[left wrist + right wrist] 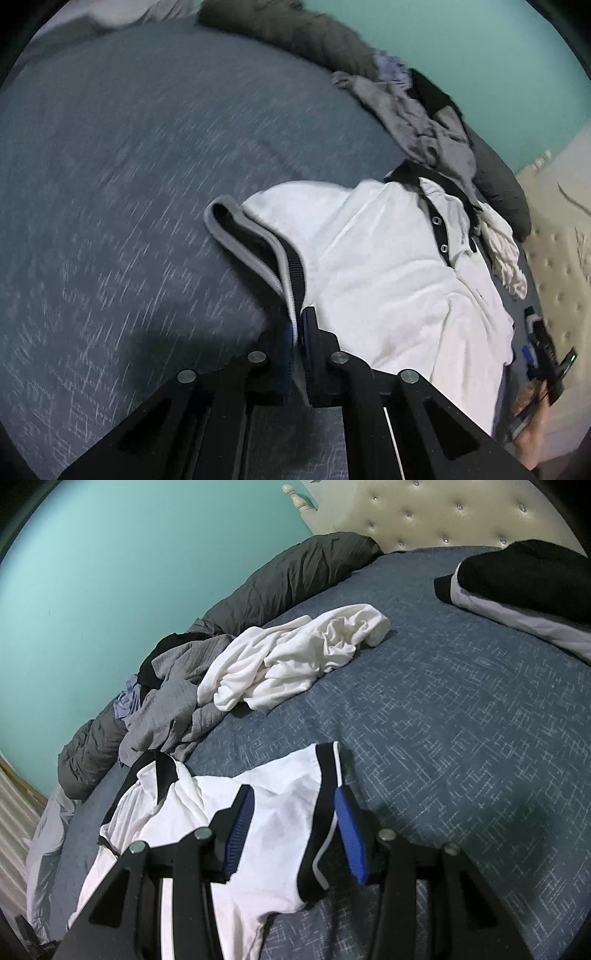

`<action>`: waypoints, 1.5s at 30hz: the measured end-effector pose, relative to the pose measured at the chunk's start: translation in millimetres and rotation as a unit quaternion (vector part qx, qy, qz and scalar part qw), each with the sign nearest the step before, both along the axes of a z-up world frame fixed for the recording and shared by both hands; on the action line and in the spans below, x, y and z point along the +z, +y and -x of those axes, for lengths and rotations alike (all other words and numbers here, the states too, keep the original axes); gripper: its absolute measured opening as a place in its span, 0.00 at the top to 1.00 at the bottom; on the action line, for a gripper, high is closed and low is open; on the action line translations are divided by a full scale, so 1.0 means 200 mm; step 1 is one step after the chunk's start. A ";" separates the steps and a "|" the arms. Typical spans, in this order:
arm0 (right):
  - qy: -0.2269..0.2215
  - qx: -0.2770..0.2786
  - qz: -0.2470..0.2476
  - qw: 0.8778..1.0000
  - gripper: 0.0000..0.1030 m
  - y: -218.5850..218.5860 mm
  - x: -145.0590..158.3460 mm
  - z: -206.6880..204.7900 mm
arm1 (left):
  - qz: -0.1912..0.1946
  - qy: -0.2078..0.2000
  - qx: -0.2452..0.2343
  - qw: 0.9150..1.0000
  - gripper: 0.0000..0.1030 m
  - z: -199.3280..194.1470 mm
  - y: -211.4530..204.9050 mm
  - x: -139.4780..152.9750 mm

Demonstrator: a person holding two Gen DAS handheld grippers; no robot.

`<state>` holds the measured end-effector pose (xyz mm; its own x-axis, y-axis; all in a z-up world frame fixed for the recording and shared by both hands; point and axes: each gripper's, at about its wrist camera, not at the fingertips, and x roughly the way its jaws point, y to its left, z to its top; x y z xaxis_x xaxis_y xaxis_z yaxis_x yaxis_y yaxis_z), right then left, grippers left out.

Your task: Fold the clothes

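White polo shirt (388, 266) lies on blue bedspread (129, 166), fold just begun: left gripper (297, 328) pinches its trimmed sleeve cuff, right gripper (295, 812) spread over other sleeve, not gripping. Crumpled pile (177, 701) and white garment (295, 653) unfolded. Only right wrist view shows folded black item (517, 583), looks done

left tongs (297, 325) clamping white polo's (388, 266) sleeve

I see a bed (461, 709) covered by a blue sheet with pale crosshatch marks, a cream tufted headboard (443, 513) at its head, a teal wall (110, 572) alongside, and a dark grey quilt (295, 576) bunched against that wall
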<state>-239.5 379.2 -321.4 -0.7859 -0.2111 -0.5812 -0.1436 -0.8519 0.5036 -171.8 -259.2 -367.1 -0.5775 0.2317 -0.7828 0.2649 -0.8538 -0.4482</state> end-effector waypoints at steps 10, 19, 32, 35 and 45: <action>-0.001 -0.001 0.021 1.000 0.55 0.02 0.00 0.00 | 0.032 -0.011 0.030 0.999 0.96 -0.09 -0.04 0.02; 0.000 0.003 0.030 1.000 0.55 0.02 0.00 0.00 | 0.024 -0.041 0.045 0.998 0.85 -0.08 -0.07 -0.03; 0.005 0.005 0.036 0.999 0.55 0.02 0.01 0.00 | 0.056 -0.014 0.094 0.994 0.60 0.10 -0.31 -0.01; 0.004 0.005 0.035 0.999 0.55 0.02 0.01 0.00 | 0.042 -0.010 0.087 0.995 0.63 0.14 -0.31 -0.05; 0.002 0.004 0.037 0.999 0.55 0.03 0.00 0.01 | 0.088 0.018 0.080 0.993 0.99 0.12 -0.27 0.07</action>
